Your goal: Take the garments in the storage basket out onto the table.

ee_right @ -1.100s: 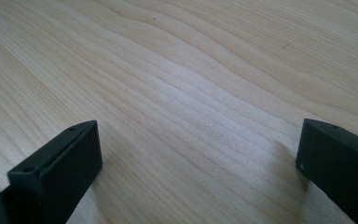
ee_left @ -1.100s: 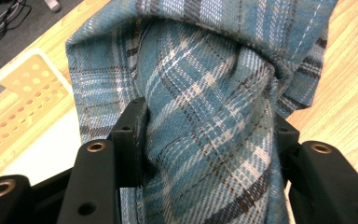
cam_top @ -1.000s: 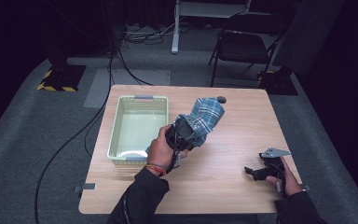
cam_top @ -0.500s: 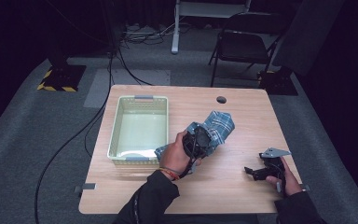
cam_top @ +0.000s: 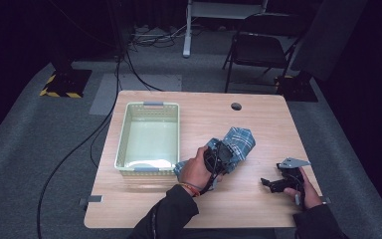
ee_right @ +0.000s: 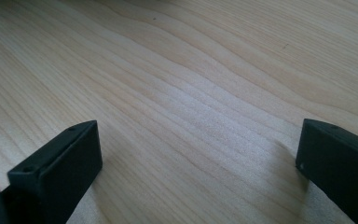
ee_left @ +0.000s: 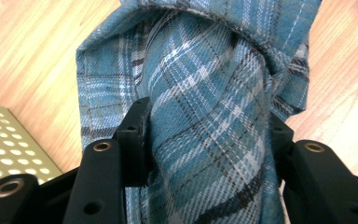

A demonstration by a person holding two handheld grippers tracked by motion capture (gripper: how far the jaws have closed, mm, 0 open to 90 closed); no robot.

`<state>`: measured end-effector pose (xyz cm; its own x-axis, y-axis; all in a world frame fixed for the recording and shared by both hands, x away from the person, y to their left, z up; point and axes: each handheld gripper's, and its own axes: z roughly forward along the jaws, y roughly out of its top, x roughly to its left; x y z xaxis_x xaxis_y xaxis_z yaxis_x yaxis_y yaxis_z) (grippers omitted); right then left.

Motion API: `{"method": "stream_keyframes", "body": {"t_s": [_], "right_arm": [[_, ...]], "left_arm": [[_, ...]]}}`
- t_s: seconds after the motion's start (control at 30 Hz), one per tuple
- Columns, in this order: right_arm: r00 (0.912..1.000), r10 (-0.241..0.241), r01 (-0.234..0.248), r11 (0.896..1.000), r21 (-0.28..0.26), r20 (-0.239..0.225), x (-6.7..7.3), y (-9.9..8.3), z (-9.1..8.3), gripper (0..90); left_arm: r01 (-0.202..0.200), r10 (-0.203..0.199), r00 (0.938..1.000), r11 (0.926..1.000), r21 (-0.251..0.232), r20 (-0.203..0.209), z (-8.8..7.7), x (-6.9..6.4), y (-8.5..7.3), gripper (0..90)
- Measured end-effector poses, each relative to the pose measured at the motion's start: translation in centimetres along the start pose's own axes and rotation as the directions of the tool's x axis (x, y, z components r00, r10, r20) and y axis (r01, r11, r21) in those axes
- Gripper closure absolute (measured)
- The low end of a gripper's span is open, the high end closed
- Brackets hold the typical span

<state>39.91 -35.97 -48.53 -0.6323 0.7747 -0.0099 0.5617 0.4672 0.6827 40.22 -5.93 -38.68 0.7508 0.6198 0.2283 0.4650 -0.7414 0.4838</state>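
Observation:
A blue plaid cloth [cam_top: 238, 143] lies bunched on the wooden table [cam_top: 258, 114], right of the basket. My left gripper [cam_top: 218, 158] is shut on the cloth's near end; in the left gripper view the plaid cloth [ee_left: 205, 93] fills the gap between both jaws, pressed from each side. My right gripper [cam_top: 271, 183] rests low at the table's front right, apart from the cloth. In the right gripper view its jaws stand wide apart over bare wood [ee_right: 186, 93] with nothing between them.
A pale green perforated basket [cam_top: 124, 135] sits on the table's left half, its corner [ee_left: 9, 140] close to the cloth. A cable hole [cam_top: 236, 106] is near the far edge. A folding chair [cam_top: 258, 47] and cables lie beyond the table.
My left gripper has carried the cloth down and to the right, away from the basket toward the table's middle. The right gripper has stayed put.

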Motion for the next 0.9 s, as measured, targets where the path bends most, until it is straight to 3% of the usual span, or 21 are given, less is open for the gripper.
{"method": "stream_keyframes", "body": {"t_s": [0.57,0.9], "right_arm": [[1.0000,0.000,0.000,1.000,0.000,0.000,0.0,0.0,0.0,0.2],[1.0000,0.000,0.000,1.000,0.000,0.000,0.0,0.0,0.0,0.2]], "left_arm": [[0.021,-0.020,0.9974,0.9996,-0.017,0.070,1.6,-0.9,-0.2,49.8],[0.036,-0.035,0.9968,0.9993,-0.014,0.072,2.7,-1.1,-0.3,49.8]]}}
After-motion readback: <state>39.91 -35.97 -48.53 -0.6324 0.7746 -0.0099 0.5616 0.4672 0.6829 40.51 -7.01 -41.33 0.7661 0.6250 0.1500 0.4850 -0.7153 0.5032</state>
